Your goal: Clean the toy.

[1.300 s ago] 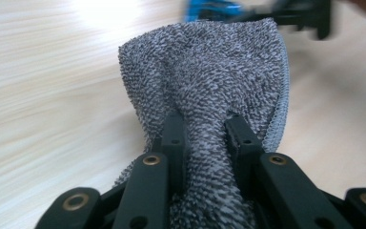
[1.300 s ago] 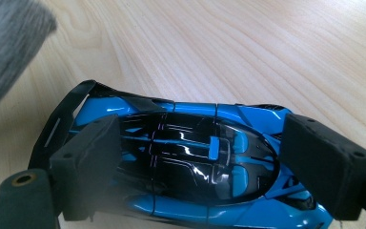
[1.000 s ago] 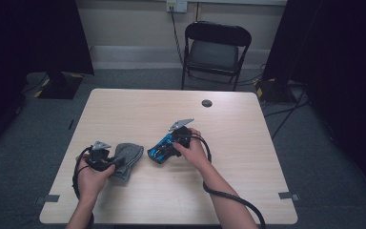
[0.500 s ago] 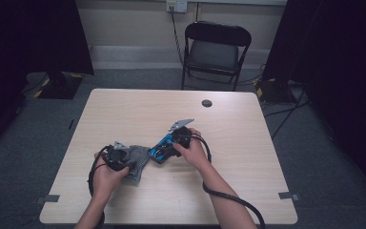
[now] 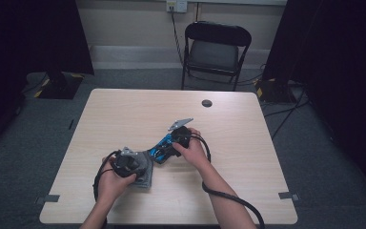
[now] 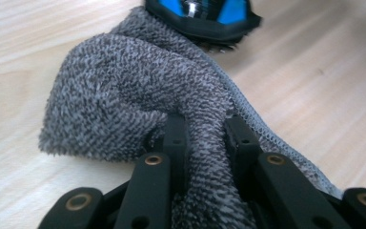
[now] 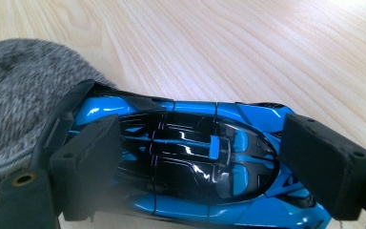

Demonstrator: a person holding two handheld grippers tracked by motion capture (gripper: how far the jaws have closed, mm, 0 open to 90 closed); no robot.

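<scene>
Cloth [image 6: 138, 95] is clamped in left fingers [image 6: 176, 138]; right fingers [image 7: 93, 152] are clamped on car [image 7: 195, 162], touching the cloth, on tabletop [image 5: 124, 114].

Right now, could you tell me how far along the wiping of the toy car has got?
Done: the left hand-held gripper is shut on a fold of the grey cloth, and the right hand-held gripper has its jaws on the sides of the blue toy car on the table. In hand: the cloth lies against one end of the car. Left, as far as I can judge: the wiping itself.
</scene>
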